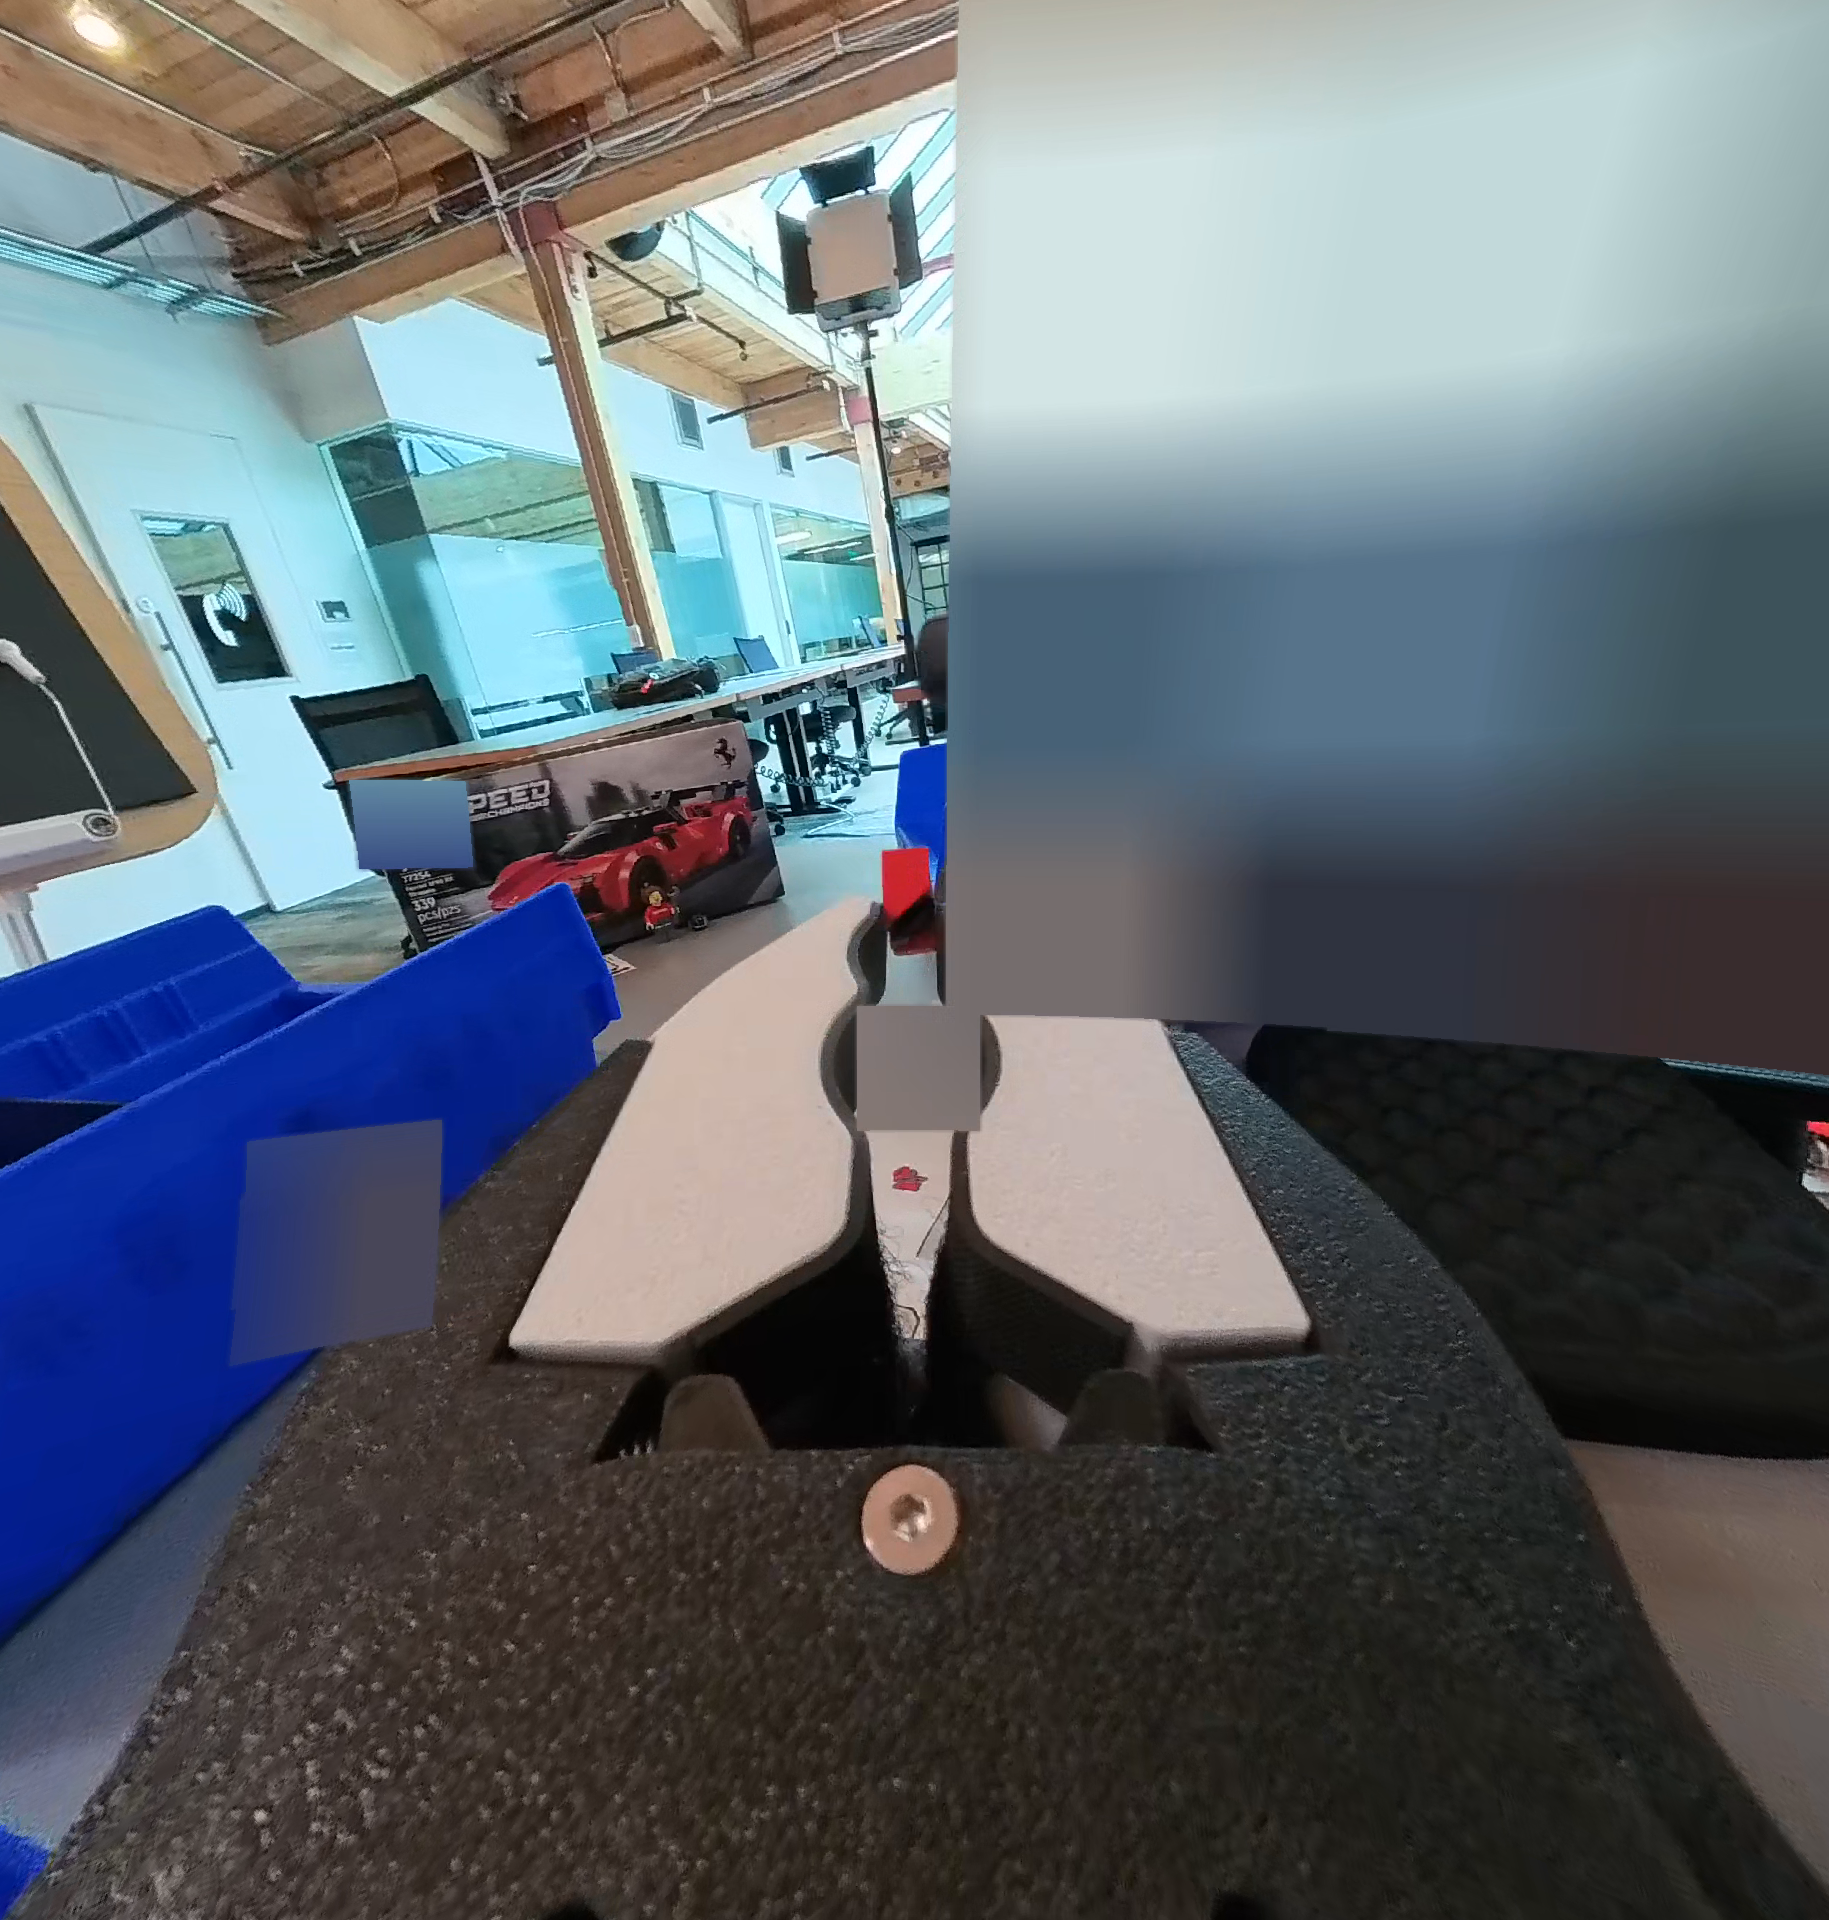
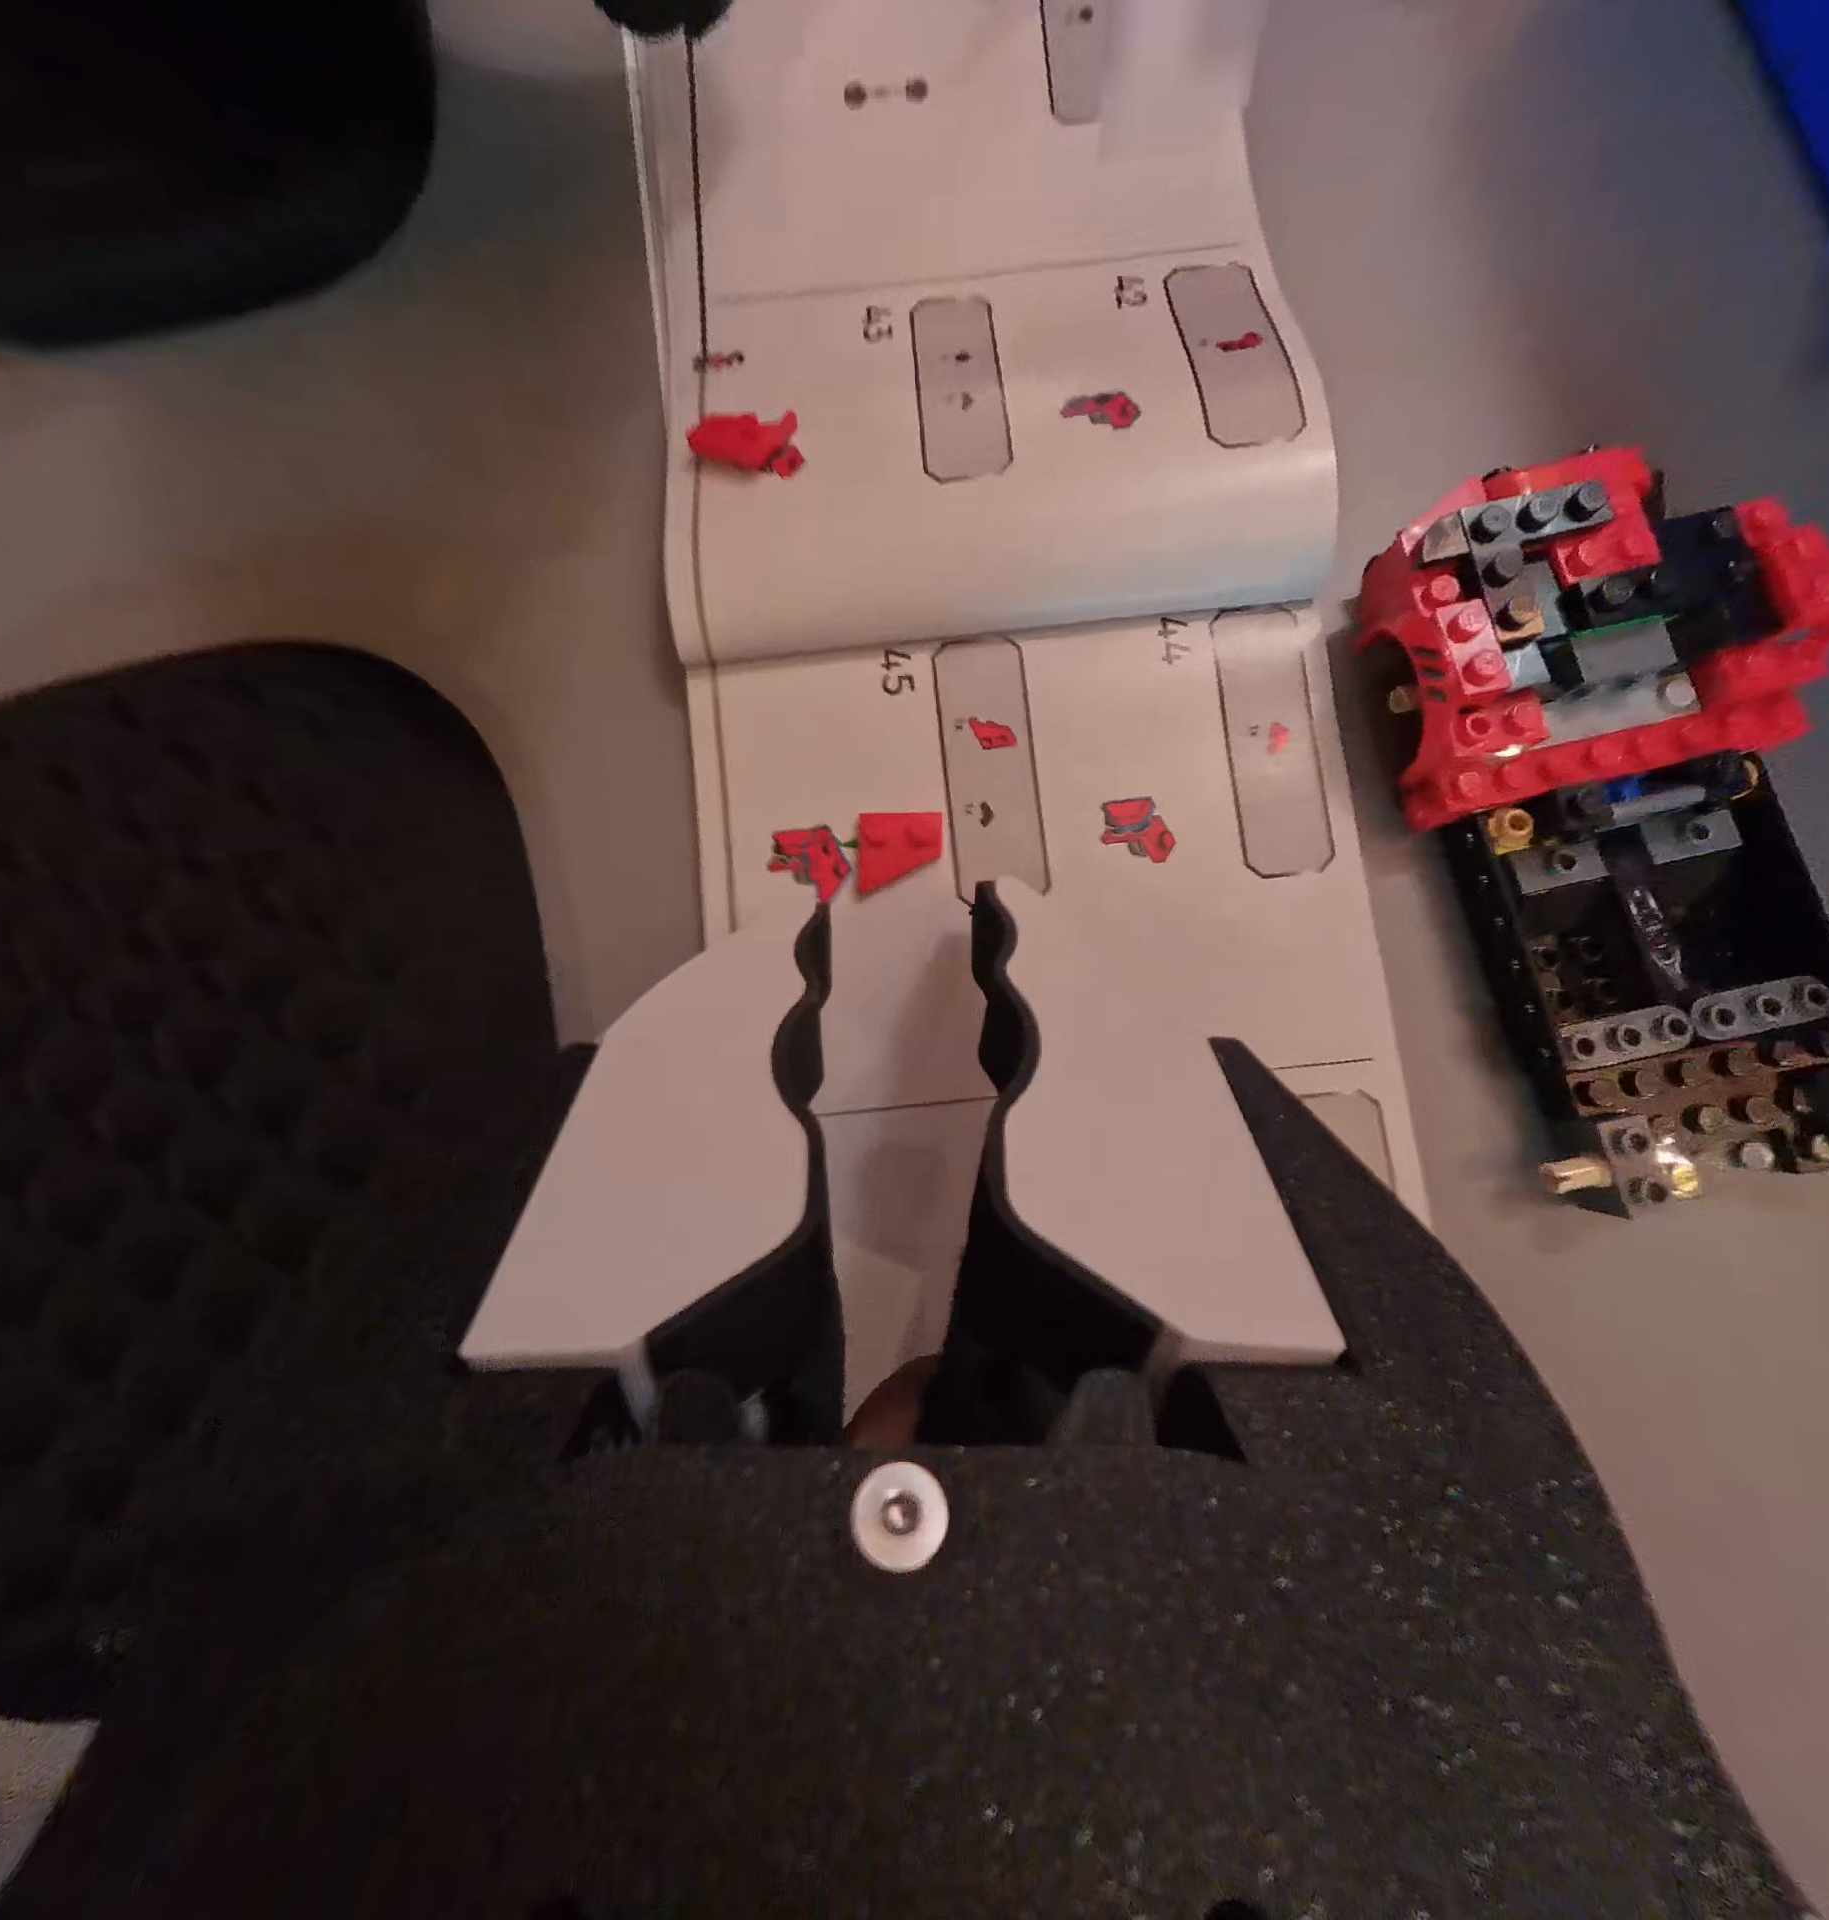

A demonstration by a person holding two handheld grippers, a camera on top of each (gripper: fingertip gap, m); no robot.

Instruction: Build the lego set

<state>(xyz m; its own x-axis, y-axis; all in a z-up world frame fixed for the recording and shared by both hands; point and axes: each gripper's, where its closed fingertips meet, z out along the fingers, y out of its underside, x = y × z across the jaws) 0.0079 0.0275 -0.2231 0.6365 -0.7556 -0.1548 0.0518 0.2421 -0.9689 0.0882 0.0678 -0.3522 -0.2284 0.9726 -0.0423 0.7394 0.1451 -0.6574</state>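
In the right wrist view, the open instruction booklet (image 2: 993, 540) lies on the grey table. A loose red wedge plate (image 2: 894, 847) rests on it, just ahead of my right gripper (image 2: 899, 904), which is open and empty above the page. Another small red assembly (image 2: 744, 442) lies farther up the booklet. The partly built red and black car (image 2: 1616, 831) sits to the right of the booklet. In the left wrist view, my left gripper (image 1: 894, 914) has its fingers nearly together, with a small red piece (image 1: 905, 878) at the tips. A blur patch hides its right fingertip.
Blue bins (image 1: 266, 1143) stand to the left of the left gripper. The set's box (image 1: 598, 842) stands behind them. A black honeycomb-textured body shows at the right of the left view (image 1: 1564, 1247) and at the left of the right view (image 2: 214, 1039). There is about 15 cm between the tips of the two grippers.
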